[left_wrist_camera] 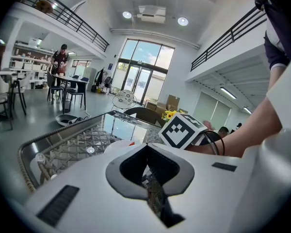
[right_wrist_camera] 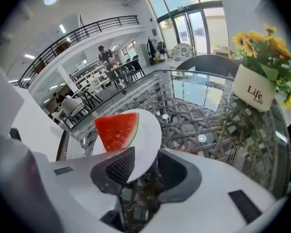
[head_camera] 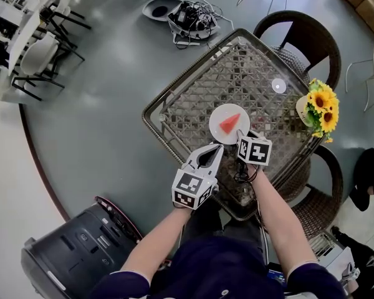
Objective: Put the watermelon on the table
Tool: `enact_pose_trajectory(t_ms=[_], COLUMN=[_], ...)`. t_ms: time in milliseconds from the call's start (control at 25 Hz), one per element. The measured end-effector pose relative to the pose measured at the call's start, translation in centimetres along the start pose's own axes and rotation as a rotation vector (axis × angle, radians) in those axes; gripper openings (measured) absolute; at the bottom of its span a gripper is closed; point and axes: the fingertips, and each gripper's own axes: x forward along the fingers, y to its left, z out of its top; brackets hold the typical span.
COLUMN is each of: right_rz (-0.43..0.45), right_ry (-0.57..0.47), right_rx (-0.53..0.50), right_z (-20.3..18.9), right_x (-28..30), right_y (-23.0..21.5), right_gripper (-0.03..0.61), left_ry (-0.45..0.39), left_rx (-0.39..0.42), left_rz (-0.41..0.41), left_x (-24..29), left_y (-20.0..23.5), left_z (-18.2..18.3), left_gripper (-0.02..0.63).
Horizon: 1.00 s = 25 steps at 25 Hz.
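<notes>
In the head view, the watermelon (head_camera: 229, 123) is seen lying on a white plate (head_camera: 219, 134), which rests on the glass-topped woven surface (head_camera: 249, 73) near its front edge. The right tongs (head_camera: 240, 134) are held at the plate's near rim, and the left tongs (head_camera: 219, 147) just beside it.

In the left gripper view, the left tongs are seen clenched on nothing, tip against tip.

In the right gripper view, the right tongs are seen released, with the plate's rim between the parted jaws and a gap on one side. The letting-go step is judged to be in hand. A straight pull back, clear of the rim, is called for next. The slice is a red wedge with a thin green rind. A flower pot (right_wrist_camera: 254, 89) stands well apart.
</notes>
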Motion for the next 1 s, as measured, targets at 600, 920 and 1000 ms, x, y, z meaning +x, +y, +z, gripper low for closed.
enact_pose_trajectory(t_ms=[600,920,1000], right_rz=[-0.108,-0.122,-0.090], right_ry=[0.065,0.009,-0.027], right_rx=[-0.041,-0.106,-0.133], right_z=[0.0,1.2,1.9], right_x=[0.3,-1.2,-2.3], right_y=[-0.2,-0.5,0.0], right_gripper=[0.140,0.140,0.138], left_ry=[-0.006,-0.013,-0.017], left_rx=[-0.004,0.003,0.005], left_rz=[0.011,0.003,0.000], left_x=[-0.5,-0.5,-0.6], left_y=[0.2,-0.2,-0.3], left_z=[-0.2,0.3,0.6], left_gripper=[0.005,0.005,0.005])
